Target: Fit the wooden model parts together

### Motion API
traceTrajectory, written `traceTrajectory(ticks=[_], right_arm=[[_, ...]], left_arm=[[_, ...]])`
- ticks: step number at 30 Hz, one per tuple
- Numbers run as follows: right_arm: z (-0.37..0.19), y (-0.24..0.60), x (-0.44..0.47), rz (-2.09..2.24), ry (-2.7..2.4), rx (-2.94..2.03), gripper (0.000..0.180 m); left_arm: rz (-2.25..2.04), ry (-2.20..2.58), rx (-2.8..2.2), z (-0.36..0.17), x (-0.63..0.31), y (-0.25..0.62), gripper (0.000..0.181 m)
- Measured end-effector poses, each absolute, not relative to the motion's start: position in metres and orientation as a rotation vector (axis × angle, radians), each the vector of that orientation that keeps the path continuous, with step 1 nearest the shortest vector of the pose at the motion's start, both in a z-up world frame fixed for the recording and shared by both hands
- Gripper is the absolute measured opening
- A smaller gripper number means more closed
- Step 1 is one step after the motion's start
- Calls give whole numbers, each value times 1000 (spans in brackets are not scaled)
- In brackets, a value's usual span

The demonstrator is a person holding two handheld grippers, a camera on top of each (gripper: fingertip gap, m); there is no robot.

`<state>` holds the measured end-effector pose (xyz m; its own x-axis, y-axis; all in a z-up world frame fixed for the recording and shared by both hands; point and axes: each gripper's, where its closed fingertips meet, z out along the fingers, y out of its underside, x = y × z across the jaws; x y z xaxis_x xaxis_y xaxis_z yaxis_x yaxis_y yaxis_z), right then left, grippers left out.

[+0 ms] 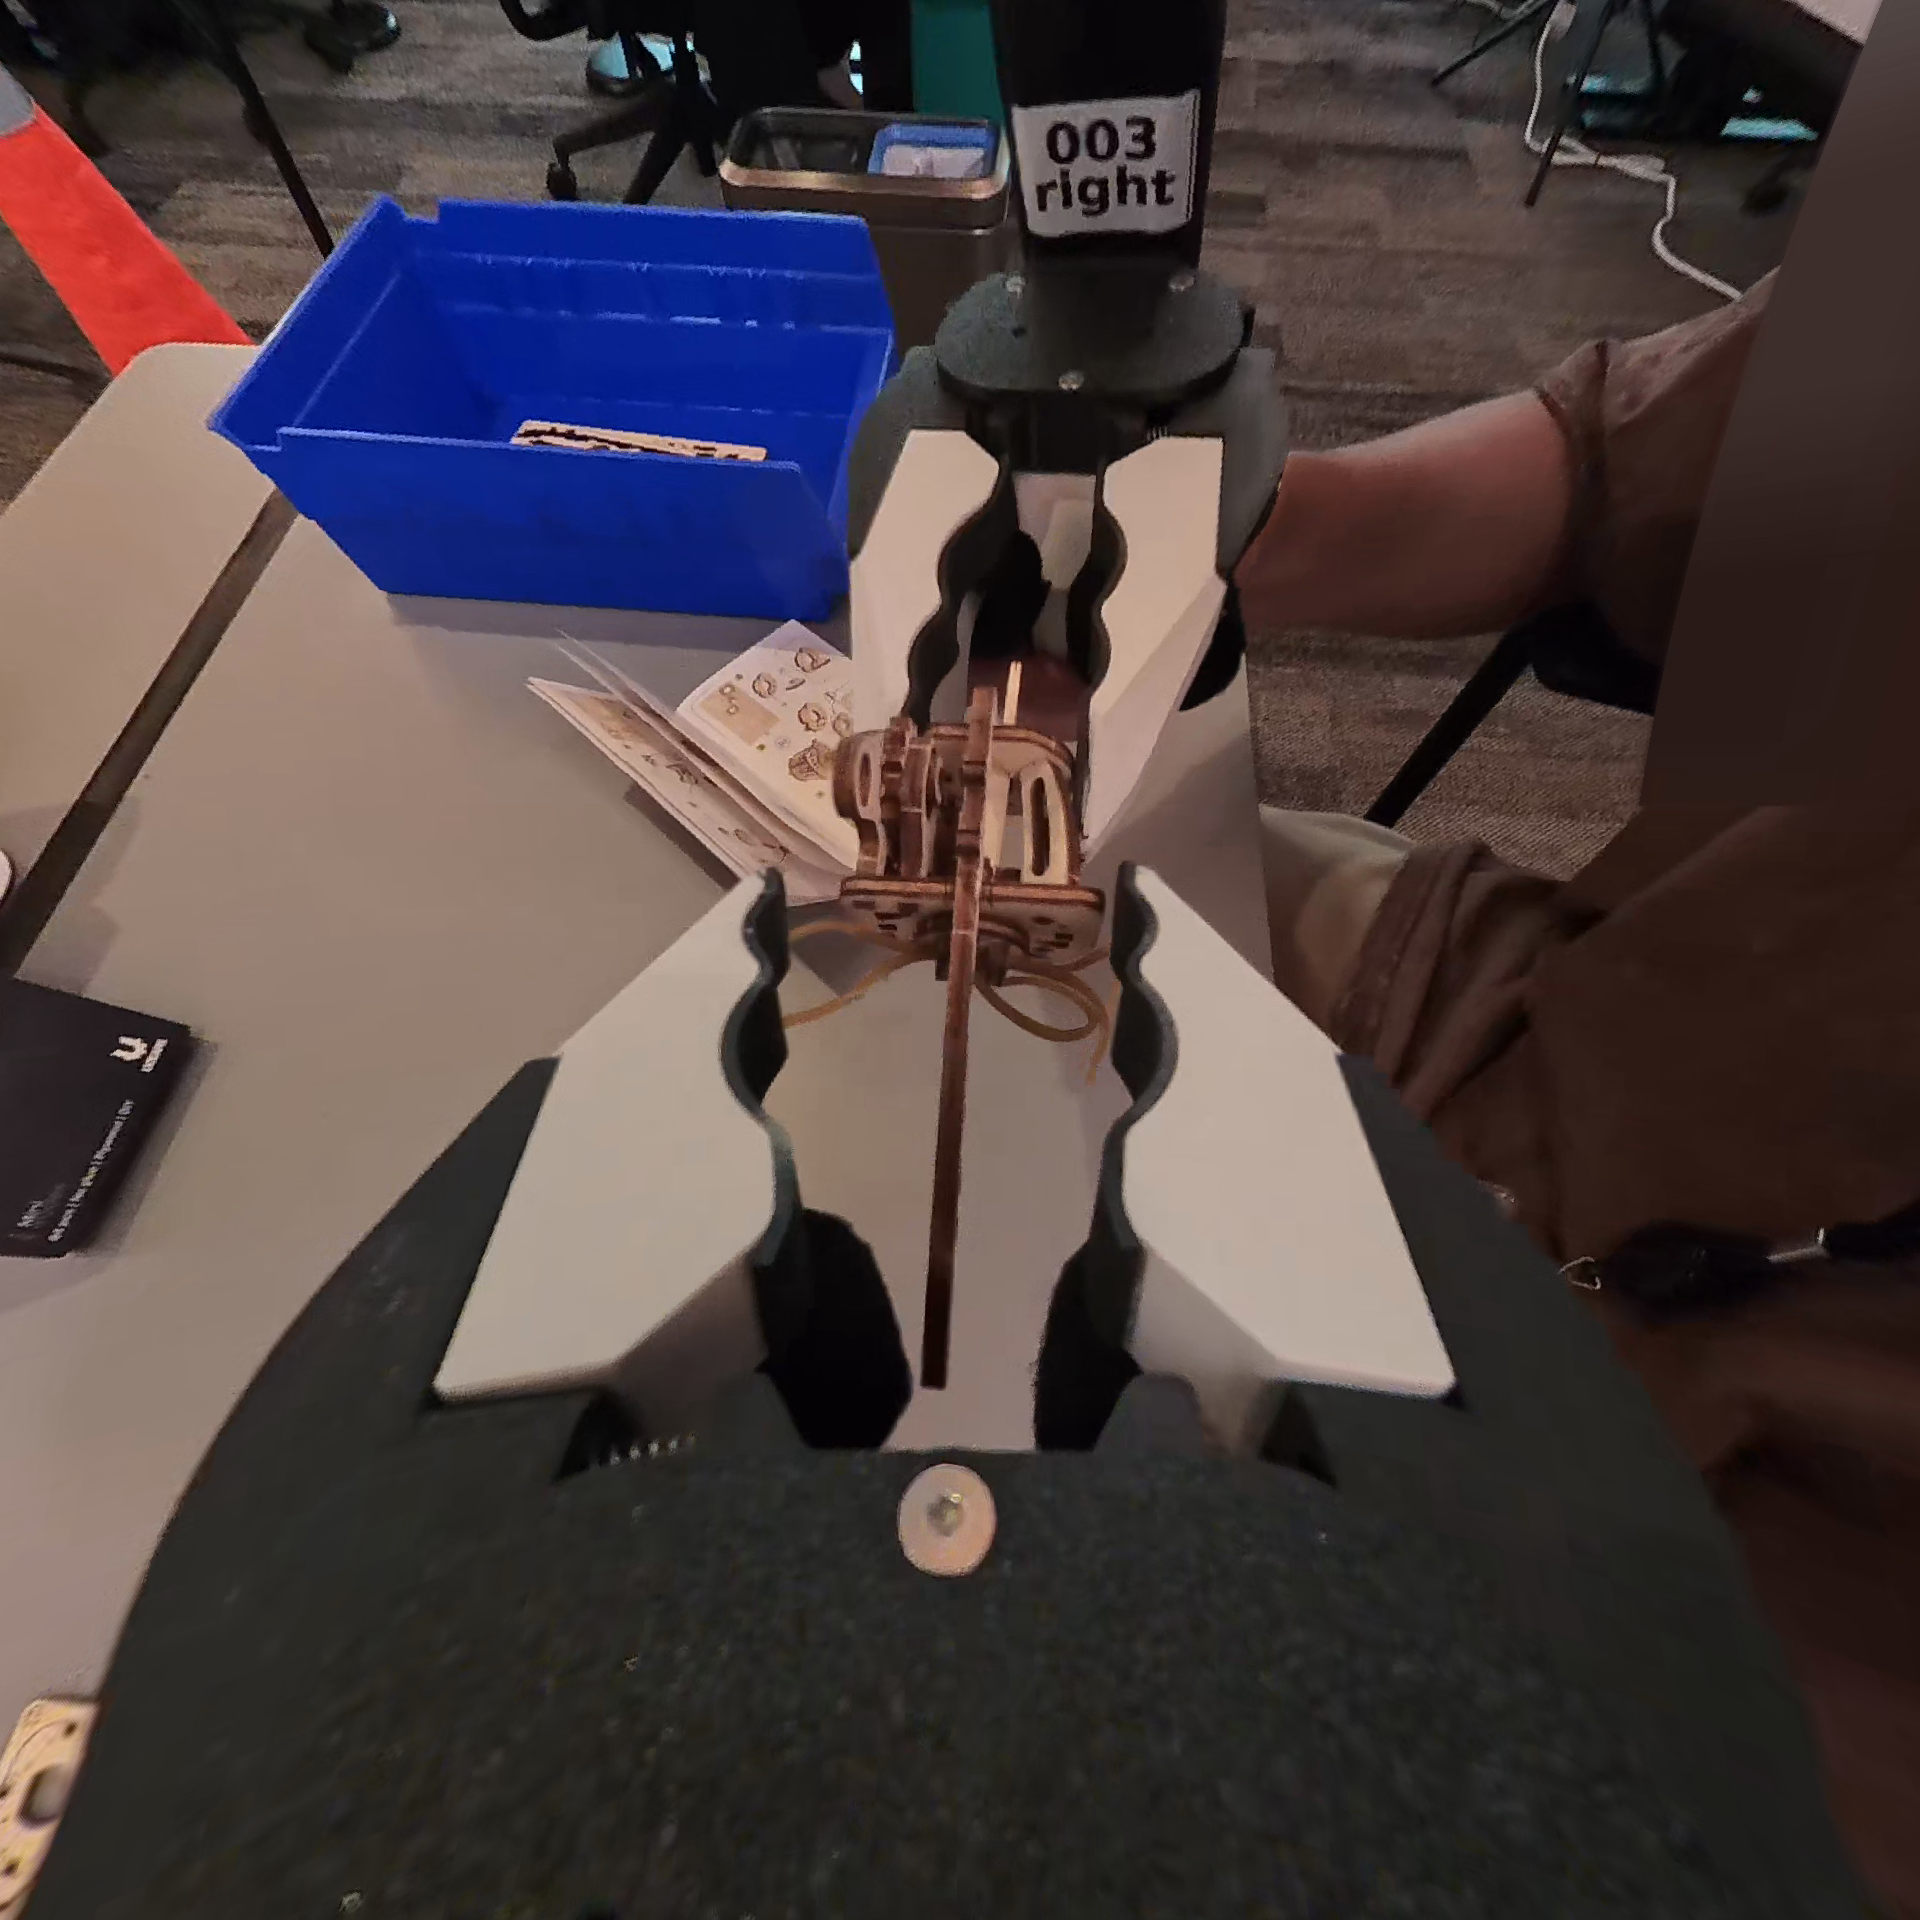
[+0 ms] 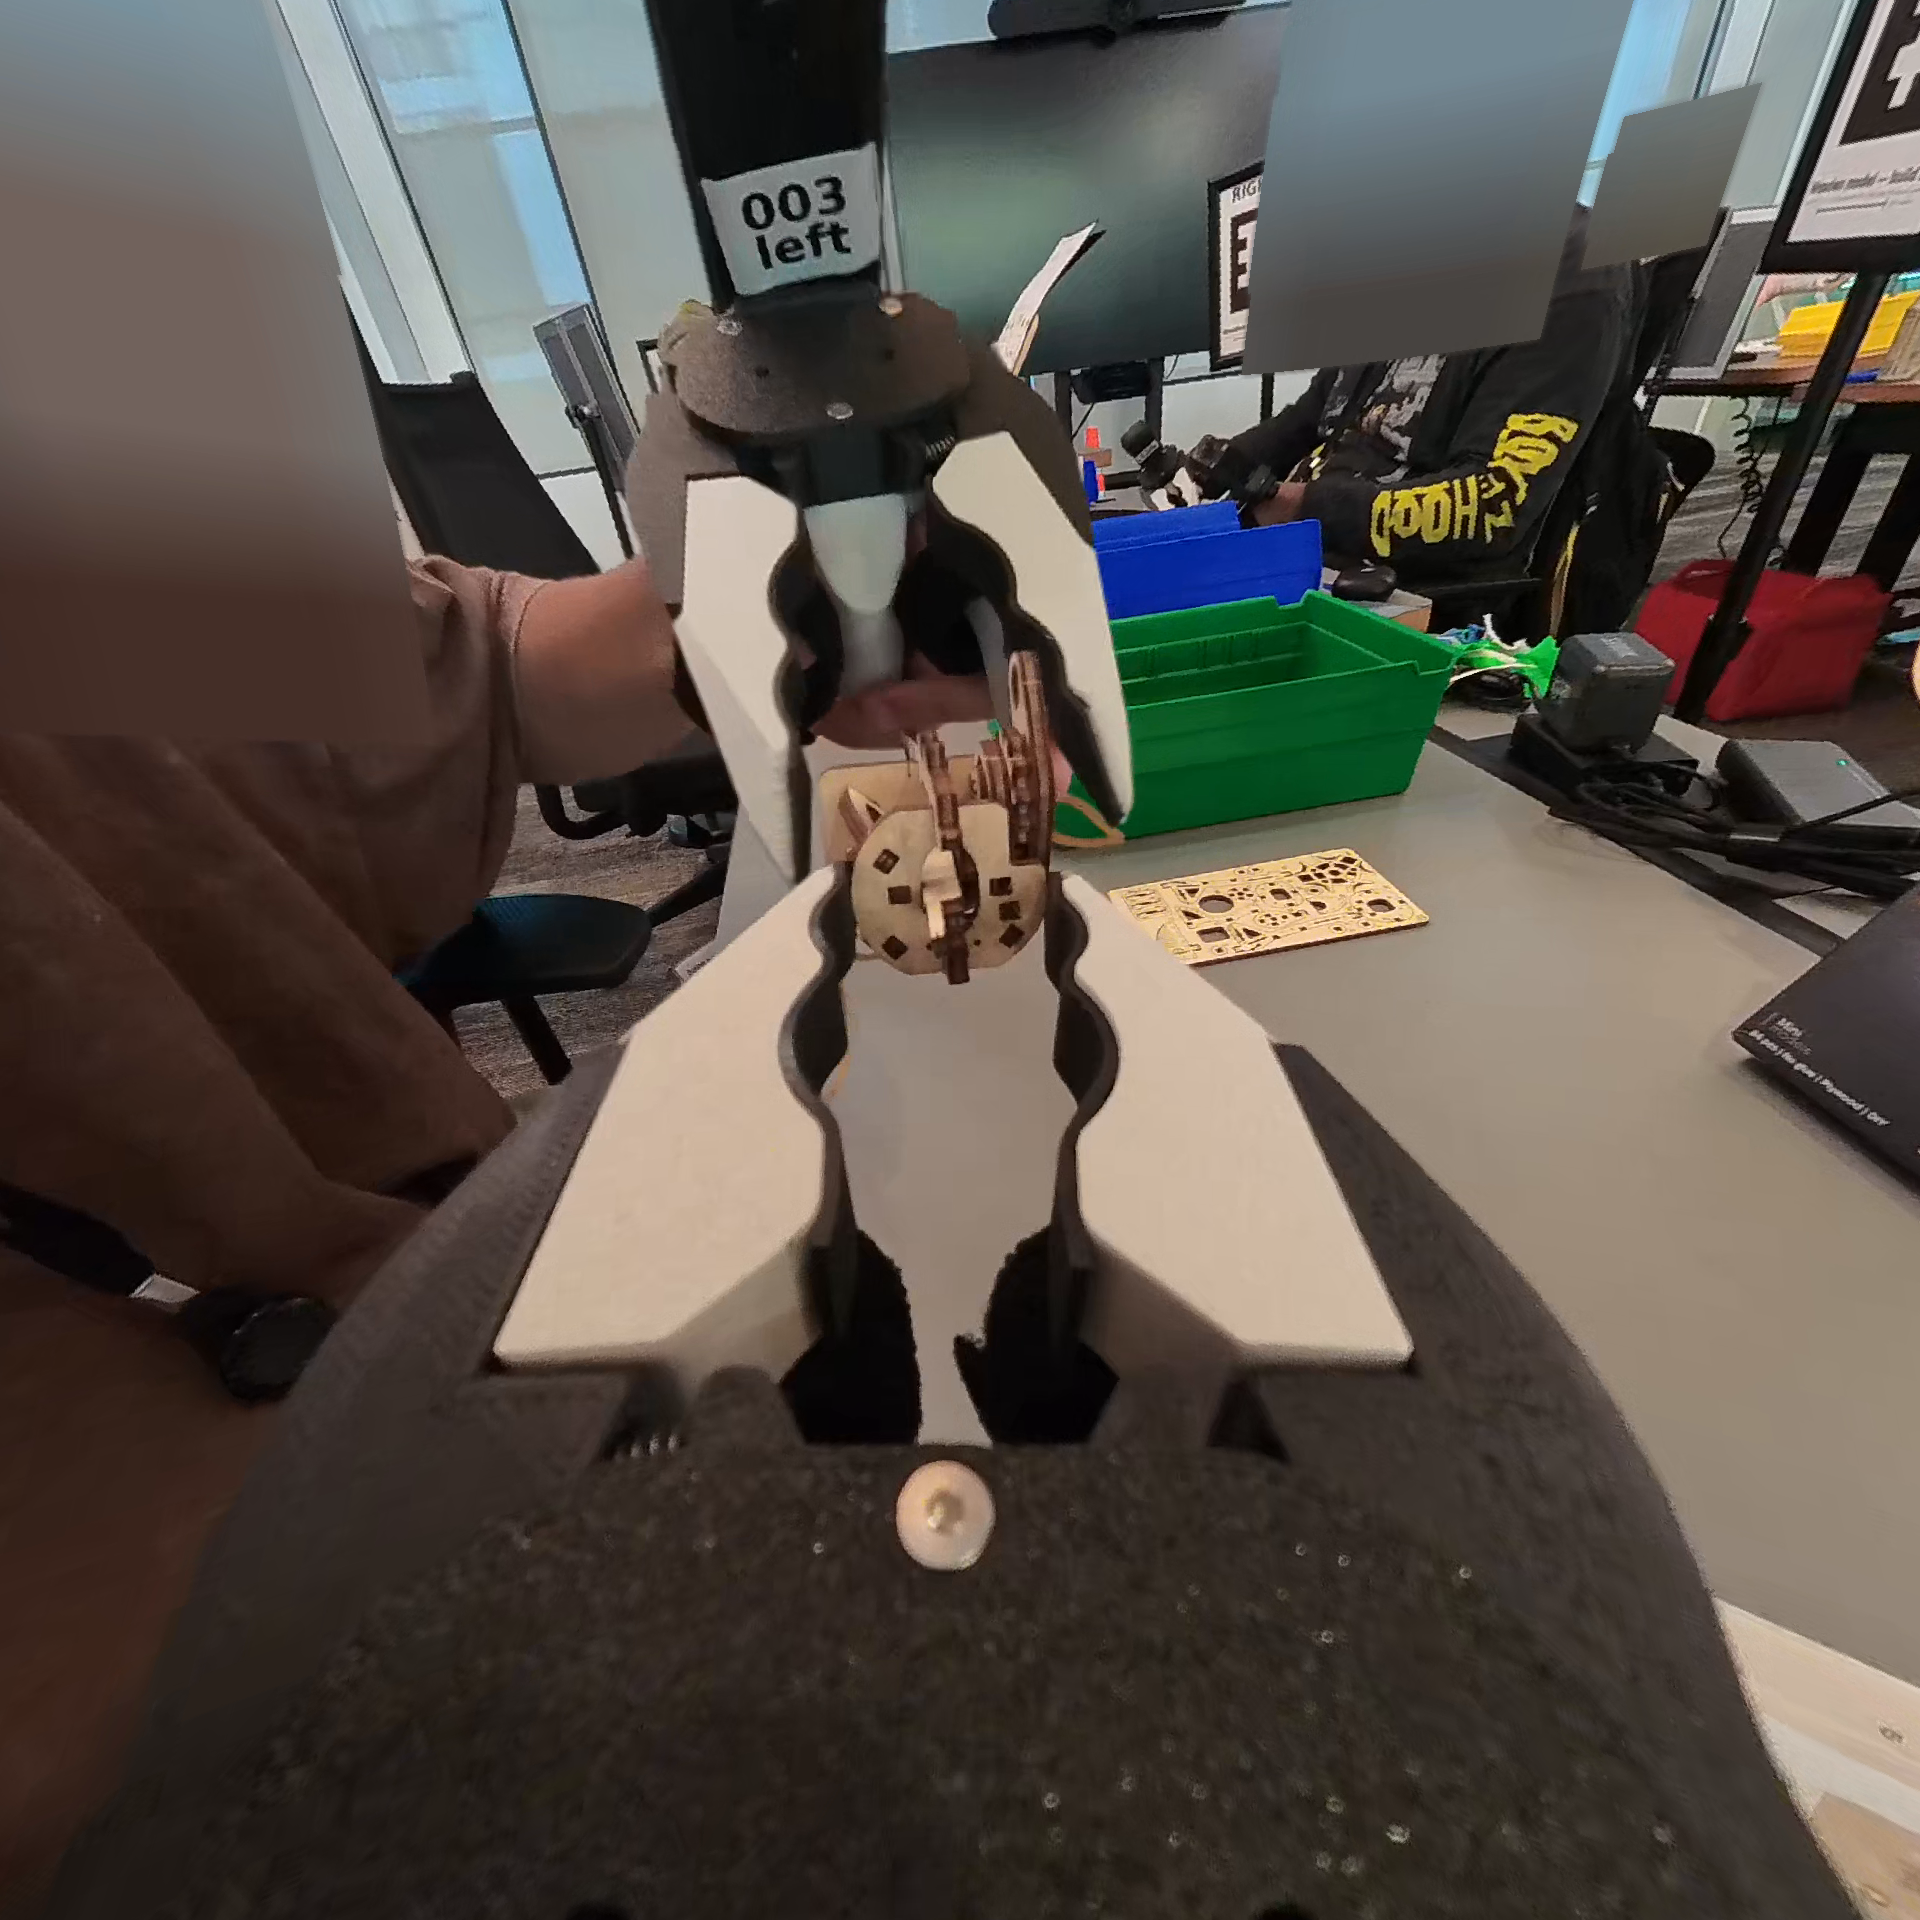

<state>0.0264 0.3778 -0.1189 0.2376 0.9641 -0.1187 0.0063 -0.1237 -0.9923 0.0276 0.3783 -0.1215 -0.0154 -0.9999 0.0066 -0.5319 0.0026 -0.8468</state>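
The wooden model (image 1: 966,821), a small assembly on a round base plate (image 2: 904,914), is held above the table. A long flat wooden part (image 1: 940,1143) sticks out of it toward my left camera, edge-on. My left gripper (image 1: 951,894) is open; its fingers (image 1: 644,1143) flank the flat part and the base without touching them. My right gripper (image 2: 951,883) is shut on the model's base plate, tips on either side. The right gripper (image 1: 1003,727) faces the left one (image 2: 951,816). Tan rubber band loops (image 1: 1049,1003) hang under the model.
A blue bin (image 1: 561,520) holding a wooden sheet stands at the back. An open instruction booklet (image 1: 717,758) lies below the model. A punched wooden sheet (image 2: 1268,904), a green bin (image 2: 1268,717), a black box (image 2: 1839,1049) and cables (image 2: 1745,821) are on the table. A brown sleeve (image 1: 1507,987) is on the right. My left and right fingertips are right by each other.
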Motion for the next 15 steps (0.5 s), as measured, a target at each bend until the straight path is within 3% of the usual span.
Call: traceTrajectory(ticks=[5,15], right_arm=[[-121,378,24,1112,-976,-1424,35],[-139,385,16,1182,-939,-1469,36]], left_arm=[[-928,1617,-1580,-126,28,375,49],[-929,1569,-1584,-140,19,383,48]])
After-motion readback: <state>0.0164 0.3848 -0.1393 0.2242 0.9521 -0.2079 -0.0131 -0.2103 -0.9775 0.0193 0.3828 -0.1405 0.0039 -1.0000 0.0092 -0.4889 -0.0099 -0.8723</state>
